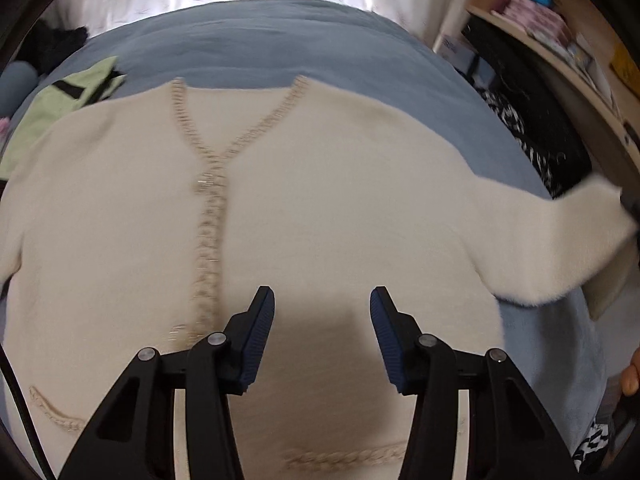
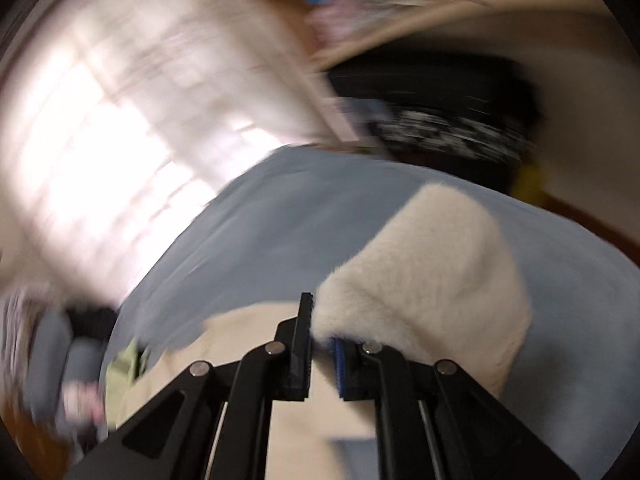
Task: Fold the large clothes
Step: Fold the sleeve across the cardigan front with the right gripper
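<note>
Fingers first: your right gripper [image 2: 320, 344] has its jaws pinched nearly together on the fluffy sleeve [image 2: 432, 264] of the cream cardigan [image 1: 312, 184], with pile bulging out past the right pad. Your left gripper [image 1: 322, 320] stands partly open over the lower front of the garment, nothing between its pads, which hang clear of the knit.

Position: the cardigan lies face up on the blue bedspread [image 1: 260, 32], filling the centre of the left wrist view, braided placket [image 1: 210, 216] running down left of centre. The sleeve extends toward the right edge of that frame. A green garment [image 1: 60, 100] sits at upper left, touching or just beside the shoulder; I cannot tell which.

Step in hand, as I judge it: bringing the sleeve across the body.

Notes for doing it well:
- The right wrist view is heavily smeared, so slow down; a thick fuzzy sleeve in a small bite may slip.
- Carry the sleeve low and lay it flat across the chest, cuff toward the placket.
- Use the left gripper to pin the body near the hem so the whole garment does not drag.
- Keep clear of the green garment.
</note>
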`<state>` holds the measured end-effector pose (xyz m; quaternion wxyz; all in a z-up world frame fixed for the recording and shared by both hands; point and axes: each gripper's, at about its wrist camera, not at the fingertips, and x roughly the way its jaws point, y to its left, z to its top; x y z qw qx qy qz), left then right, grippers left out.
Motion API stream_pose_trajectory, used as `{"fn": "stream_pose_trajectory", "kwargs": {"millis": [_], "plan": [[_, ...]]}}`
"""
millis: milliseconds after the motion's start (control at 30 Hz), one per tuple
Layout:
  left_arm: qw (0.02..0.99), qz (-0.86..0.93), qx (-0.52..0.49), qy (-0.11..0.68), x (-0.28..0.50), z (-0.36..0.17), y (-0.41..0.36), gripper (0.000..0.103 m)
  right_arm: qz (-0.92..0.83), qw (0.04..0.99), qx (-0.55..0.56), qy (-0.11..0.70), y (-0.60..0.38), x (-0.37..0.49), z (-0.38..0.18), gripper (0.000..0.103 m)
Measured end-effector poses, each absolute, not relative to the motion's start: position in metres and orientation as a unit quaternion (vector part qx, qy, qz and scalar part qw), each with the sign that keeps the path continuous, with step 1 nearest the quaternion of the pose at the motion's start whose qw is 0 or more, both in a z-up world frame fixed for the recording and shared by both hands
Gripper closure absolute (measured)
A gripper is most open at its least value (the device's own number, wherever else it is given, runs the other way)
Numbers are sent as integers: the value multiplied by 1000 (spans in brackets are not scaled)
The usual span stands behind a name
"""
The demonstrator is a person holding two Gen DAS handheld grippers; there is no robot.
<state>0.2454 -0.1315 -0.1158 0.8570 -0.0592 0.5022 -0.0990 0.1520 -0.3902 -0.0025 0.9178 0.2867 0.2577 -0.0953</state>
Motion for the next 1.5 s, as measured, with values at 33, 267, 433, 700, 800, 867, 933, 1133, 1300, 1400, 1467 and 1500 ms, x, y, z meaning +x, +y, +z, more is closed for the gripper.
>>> {"fn": "stream_pose_trajectory", "kwargs": {"millis": [33, 267, 433, 700, 800, 867, 933, 1133, 1300, 1400, 1467, 1500], "plan": [[860, -92, -62, 498, 244, -115, -123, 54, -68, 925, 265, 265, -367, 162, 3, 95], [862, -33, -88, 498, 242, -123, -59, 54, 78, 903, 149, 396, -218, 211, -36, 93], [867, -17, -117, 483, 230, -130, -26, 54, 64, 852, 87, 512, -156, 204, -102, 80], [864, -47, -146, 480, 225, -135, -25, 48, 72, 835, 199, 508, -184, 168, -100, 63], [864, -64, -127, 484, 223, -132, -43, 48, 72, 842, 201, 495, -201, 144, -93, 63], [865, -83, -114, 482, 219, -127, -57, 48, 70, 849, 207, 480, -205, 125, -86, 63], [865, -102, -96, 481, 213, -121, -74, 48, 49, 857, 199, 473, -218, 109, -83, 63], [855, -153, -42, 494, 204, -121, -134, 48, -50, 868, 182, 459, -247, 72, -80, 63], [849, -171, -3, 499, 200, -125, -176, 48, -50, 854, 210, 473, -261, 57, -94, 63], [849, -171, 22, 500, 203, -128, -199, 48, -55, 852, 207, 477, -264, 52, -102, 63], [848, -171, 37, 500, 206, -131, -211, 48, -65, 853, 196, 479, -265, 49, -106, 63], [849, -168, 42, 499, 209, -132, -217, 48, -71, 854, 191, 479, -266, 47, -109, 63]]}}
